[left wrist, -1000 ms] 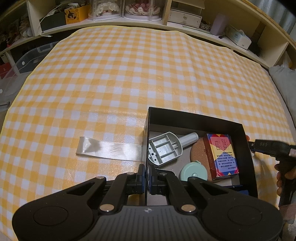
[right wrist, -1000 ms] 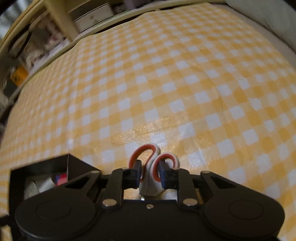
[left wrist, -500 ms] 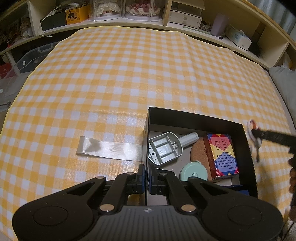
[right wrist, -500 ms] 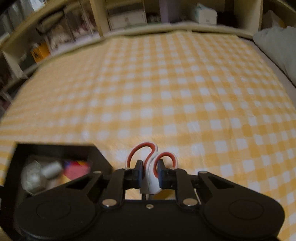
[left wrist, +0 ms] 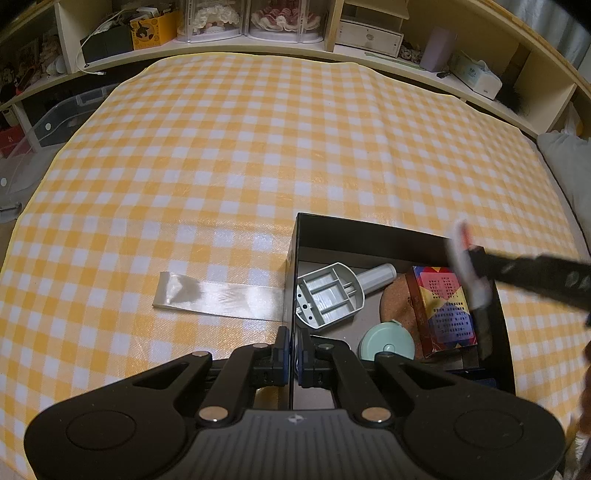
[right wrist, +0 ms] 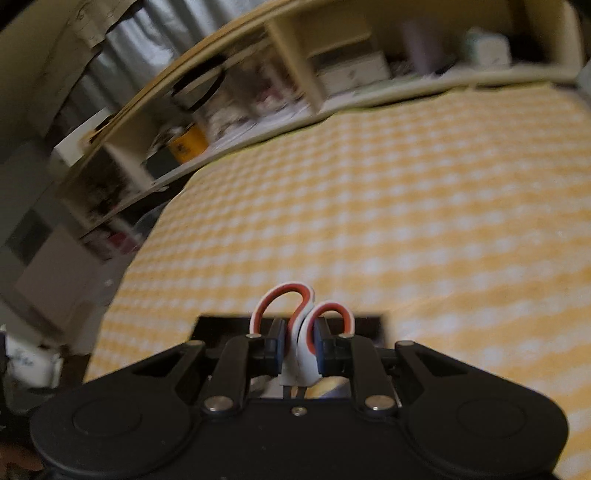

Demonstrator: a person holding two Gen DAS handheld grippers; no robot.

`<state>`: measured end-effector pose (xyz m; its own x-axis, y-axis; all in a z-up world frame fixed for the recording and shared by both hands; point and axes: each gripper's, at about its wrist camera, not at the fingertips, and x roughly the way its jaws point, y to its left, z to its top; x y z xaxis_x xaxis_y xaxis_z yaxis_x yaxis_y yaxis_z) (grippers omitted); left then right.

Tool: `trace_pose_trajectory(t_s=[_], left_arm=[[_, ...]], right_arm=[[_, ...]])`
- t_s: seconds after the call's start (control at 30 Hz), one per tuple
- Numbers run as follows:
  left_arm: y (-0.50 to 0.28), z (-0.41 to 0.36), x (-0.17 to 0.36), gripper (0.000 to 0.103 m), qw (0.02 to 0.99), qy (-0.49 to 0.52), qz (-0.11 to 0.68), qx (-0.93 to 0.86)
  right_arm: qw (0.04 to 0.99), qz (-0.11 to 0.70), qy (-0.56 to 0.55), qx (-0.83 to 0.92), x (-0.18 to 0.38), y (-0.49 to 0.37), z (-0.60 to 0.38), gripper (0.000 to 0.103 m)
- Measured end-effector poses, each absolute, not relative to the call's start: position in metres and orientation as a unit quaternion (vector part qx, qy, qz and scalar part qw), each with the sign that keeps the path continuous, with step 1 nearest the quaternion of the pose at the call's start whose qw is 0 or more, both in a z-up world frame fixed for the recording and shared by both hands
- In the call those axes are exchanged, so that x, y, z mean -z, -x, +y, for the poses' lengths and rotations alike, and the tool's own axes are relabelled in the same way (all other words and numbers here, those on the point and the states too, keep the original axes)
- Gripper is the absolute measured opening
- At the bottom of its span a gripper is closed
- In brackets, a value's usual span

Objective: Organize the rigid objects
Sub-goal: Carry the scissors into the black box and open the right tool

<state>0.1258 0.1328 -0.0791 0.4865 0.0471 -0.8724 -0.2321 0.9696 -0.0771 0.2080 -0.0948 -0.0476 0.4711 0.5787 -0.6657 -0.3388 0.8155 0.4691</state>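
A black open box [left wrist: 369,230] sits on the yellow checked cloth. In it lie a grey plastic scoop-like tool [left wrist: 328,295], a cork disc [left wrist: 397,306], a mint round tape measure [left wrist: 386,343] and a colourful card box [left wrist: 445,306]. My left gripper [left wrist: 293,350] is shut on the box's left wall. My right gripper [right wrist: 299,343] is shut on red-and-white scissors [right wrist: 301,321] by the handles. In the left wrist view the scissors [left wrist: 467,266] hang blurred over the box's right side, held by the right gripper [left wrist: 476,264].
A strip of clear tape [left wrist: 218,295] lies on the cloth left of the box. Shelves [left wrist: 258,26] with containers and boxes run along the far edge. A grey cushion [left wrist: 569,166] is at the right. A hand [left wrist: 585,406] shows at the lower right.
My right gripper has lifted the scissors off the cloth and carried them left over the box's right side, tilting up. The left gripper has stayed on the box wall.
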Motion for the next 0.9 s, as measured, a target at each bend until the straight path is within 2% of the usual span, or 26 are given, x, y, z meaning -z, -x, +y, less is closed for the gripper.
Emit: trace_pose_trajectory(t_s=[0.27,0.47,0.57,0.7,0.9], left_arm=[[-0.126,0.133,0.079,0.003,0.857,0.093,0.500,-0.081],[-0.126,0.133,0.079,0.003,0.857,0.093,0.500,-0.081],[-0.126,0.133,0.079,0.003,0.857,0.094,0.500,-0.081],[-0.126,0.133,0.079,0.003,0.857,0.093,0.500,-0.081],[-0.126,0.133,0.079,0.003,0.857,0.094,0.500,-0.081]], right_arm=[[0.792,0.503,-0.235,-0.255,0.090,-0.196,-0.057,0.017],[0.786,0.512,-0.278,-0.209,0.107,-0.189,-0.054,0.017],[0.791,0.514,-0.259,-0.208,0.105,-0.191,-0.053,0.025],[0.794,0.520,-0.235,-0.210,0.103,-0.190,-0.054,0.027],[0.795,0.527,-0.211,-0.214,0.103,-0.188,-0.050,0.038]])
